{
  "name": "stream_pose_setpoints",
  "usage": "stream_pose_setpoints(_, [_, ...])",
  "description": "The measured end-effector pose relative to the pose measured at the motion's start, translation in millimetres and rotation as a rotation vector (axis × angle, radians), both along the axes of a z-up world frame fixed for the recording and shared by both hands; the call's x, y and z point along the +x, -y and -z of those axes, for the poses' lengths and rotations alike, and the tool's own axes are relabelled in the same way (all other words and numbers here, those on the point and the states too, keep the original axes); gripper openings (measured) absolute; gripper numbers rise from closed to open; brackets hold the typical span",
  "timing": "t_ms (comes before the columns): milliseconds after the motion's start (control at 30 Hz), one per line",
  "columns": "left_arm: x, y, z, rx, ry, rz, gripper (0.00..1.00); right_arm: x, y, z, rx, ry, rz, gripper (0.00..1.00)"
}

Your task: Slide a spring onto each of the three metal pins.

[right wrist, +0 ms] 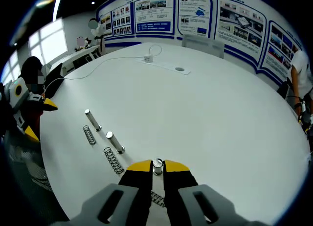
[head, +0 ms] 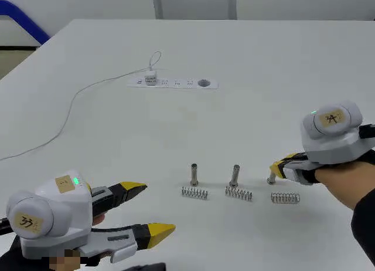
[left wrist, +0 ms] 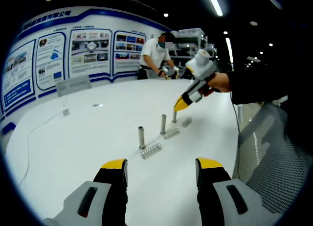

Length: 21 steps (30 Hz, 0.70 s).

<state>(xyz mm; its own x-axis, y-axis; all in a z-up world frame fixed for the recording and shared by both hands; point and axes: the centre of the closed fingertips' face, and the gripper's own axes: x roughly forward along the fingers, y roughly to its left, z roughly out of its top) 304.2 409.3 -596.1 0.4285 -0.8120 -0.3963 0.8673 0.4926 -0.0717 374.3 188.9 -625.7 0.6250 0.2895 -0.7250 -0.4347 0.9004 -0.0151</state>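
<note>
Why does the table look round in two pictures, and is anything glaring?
Left gripper view and right gripper view: the fisheye lens bends the white table into a dome, and ceiling lights glare in the left one. Head view: straight lines, even light, the middle pin sharp.

Top of third pin [head: 271,179] hidden by right gripper [head: 276,168], cable [head: 79,92] cut at left edge

Bright, even ceiling strip light washes the white tabletop [head: 246,54]; shadows are faint; both fisheye gripper views bend at the edges.
</note>
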Motion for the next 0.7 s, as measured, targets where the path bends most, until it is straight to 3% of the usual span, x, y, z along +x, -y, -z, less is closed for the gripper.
stream_pose_setpoints(700, [0.4,0.3,1.2,0.0,-0.001,0.004,0.58,-9.6,-1.5,-1.9,-0.014,0.006,-0.019,0.09])
